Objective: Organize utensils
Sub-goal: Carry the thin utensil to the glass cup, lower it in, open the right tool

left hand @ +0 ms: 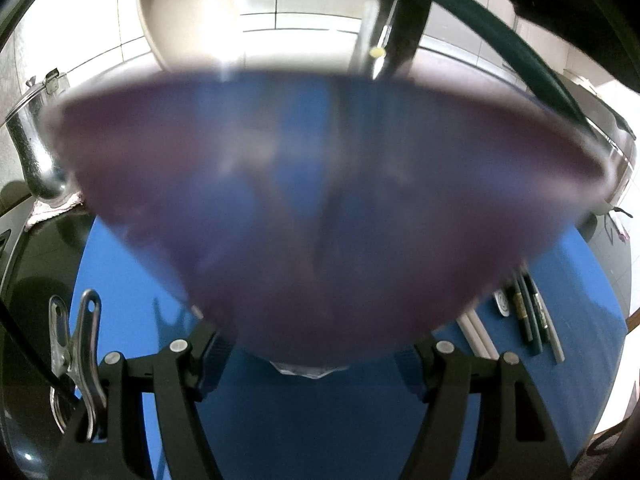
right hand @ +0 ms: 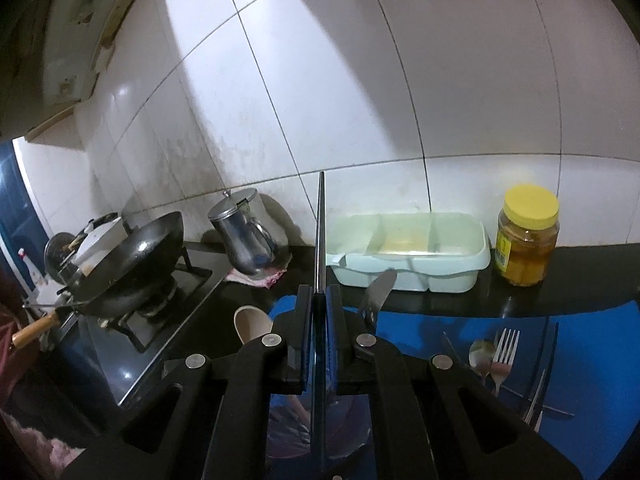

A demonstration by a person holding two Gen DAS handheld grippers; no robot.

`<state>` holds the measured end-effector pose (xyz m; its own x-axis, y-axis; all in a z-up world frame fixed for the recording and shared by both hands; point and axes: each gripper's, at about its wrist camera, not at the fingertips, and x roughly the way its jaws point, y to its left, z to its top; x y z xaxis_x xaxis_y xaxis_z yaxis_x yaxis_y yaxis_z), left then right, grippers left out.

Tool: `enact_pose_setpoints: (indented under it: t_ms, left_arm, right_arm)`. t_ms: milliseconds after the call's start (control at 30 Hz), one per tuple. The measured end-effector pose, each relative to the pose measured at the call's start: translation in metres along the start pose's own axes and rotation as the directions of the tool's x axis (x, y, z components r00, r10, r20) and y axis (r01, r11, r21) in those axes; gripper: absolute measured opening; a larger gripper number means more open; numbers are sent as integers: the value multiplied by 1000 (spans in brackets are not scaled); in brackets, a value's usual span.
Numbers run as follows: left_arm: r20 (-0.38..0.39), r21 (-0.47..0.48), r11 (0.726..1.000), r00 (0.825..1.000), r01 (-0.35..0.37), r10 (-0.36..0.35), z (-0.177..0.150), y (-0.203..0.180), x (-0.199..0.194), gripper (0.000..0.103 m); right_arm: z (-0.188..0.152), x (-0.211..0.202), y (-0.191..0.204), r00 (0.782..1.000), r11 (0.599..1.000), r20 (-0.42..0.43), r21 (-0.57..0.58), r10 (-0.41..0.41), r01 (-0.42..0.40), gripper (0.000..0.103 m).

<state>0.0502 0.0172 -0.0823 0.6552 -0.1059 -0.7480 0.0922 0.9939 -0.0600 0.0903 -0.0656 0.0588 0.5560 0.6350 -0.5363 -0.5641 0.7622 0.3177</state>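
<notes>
Two views, fork (right hand: 505, 350) and wok (right hand: 132, 258) right-only

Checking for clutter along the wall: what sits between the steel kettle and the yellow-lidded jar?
A pale green divided tray sits between the kettle and jar, seen in the right wrist view.

A purple translucent cup (left hand: 320, 216) holds a beige spoon (right hand: 250, 324) and knife (right hand: 378, 292); a dark chopstick (right hand: 320, 236) stands upright above it.
</notes>
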Motion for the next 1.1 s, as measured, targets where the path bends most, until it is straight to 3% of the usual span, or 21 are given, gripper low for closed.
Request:
enact_pose_setpoints:
  t_ms: [333,600,767,933,1100]
  left_arm:
    - [-1,0,1000,1000,0,0,1,-1,0,74]
    - [-1,1,1000,1000,-1,1,2,0,1,74]
    - [-2,1,1000,1000,-1,1,1,0,0,74]
    - [-2,1,1000,1000,-2,2,2,0,0,74]
    - [-2,1,1000,1000,-1,1,2,-1,1,74]
  right_arm:
    - [-10,3,-4,999,999,-31,18,30,-29,8]
    - [9,3,-9,986,978,40,124,162,-165,8]
    - [15,15,-6,986,979,53,123,159,-164,8]
    - [20,22,5,988,991,84,22,126,-129,8]
    - [4,26,3,992,992,35,-9,125,-124,8]
